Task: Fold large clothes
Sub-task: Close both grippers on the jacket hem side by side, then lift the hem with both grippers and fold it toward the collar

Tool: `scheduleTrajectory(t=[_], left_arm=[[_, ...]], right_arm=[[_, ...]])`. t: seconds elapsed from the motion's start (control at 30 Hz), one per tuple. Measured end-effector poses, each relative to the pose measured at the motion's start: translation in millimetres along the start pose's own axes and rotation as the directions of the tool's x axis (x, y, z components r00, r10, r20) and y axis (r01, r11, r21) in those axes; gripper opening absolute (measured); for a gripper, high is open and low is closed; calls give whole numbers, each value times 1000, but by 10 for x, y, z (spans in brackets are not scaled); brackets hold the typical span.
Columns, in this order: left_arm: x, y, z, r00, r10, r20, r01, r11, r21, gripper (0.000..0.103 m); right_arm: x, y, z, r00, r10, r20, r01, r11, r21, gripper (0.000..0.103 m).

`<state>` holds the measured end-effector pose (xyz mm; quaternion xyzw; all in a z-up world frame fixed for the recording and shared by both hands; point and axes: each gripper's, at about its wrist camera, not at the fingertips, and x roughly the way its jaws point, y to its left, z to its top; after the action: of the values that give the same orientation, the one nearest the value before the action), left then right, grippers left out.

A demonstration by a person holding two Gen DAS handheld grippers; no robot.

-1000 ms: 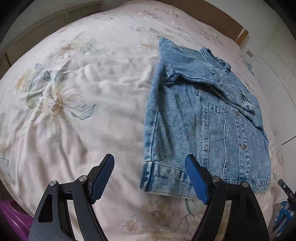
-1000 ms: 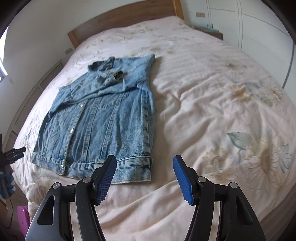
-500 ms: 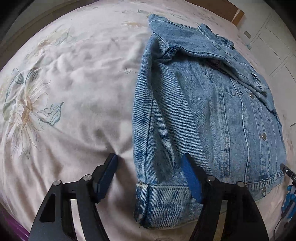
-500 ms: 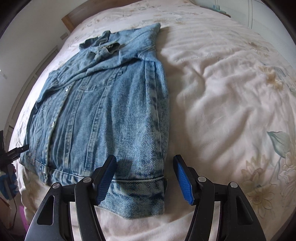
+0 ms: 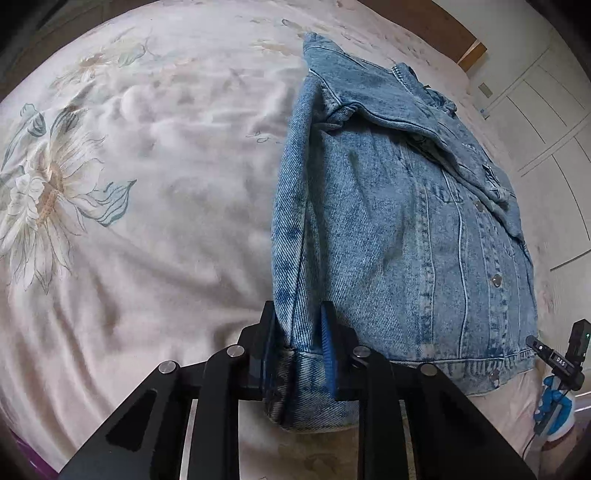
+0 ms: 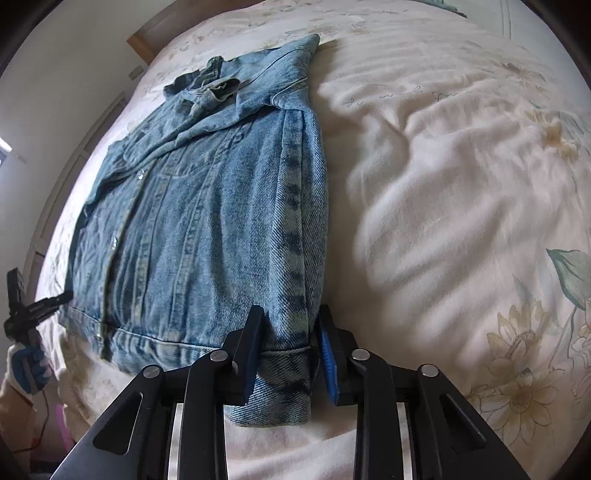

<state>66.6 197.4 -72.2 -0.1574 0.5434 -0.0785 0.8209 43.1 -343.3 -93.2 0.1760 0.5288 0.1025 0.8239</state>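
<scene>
A light blue denim jacket (image 5: 399, 229) lies flat on the bed, sleeves folded in, collar at the far end. My left gripper (image 5: 299, 350) is shut on the jacket's near left hem corner, its blue pads pinching the fold. In the right wrist view the jacket (image 6: 207, 221) fills the left half. My right gripper (image 6: 288, 350) is shut on the jacket's near right hem corner, jaws on either side of the folded edge.
The cream bedspread with flower prints (image 5: 129, 184) is wrinkled beside the jacket, and also in the right wrist view (image 6: 443, 184). A wooden headboard (image 5: 436, 29) stands at the far end. White wardrobe doors (image 5: 546, 129) stand beside the bed. Each gripper shows at the edge of the other's view.
Both grippers moved down and forward to the jacket's near hem. Their jaws closed from wide open onto the two hem corners.
</scene>
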Motion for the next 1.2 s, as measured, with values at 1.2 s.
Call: scheduleTrajectory(t=[1.2], left_arm=[[28,130,-154,943,-332,-29,325,936,-136,22]], right_arm=[[103,-167,-81,962,253,-103,-247,967,70,51]])
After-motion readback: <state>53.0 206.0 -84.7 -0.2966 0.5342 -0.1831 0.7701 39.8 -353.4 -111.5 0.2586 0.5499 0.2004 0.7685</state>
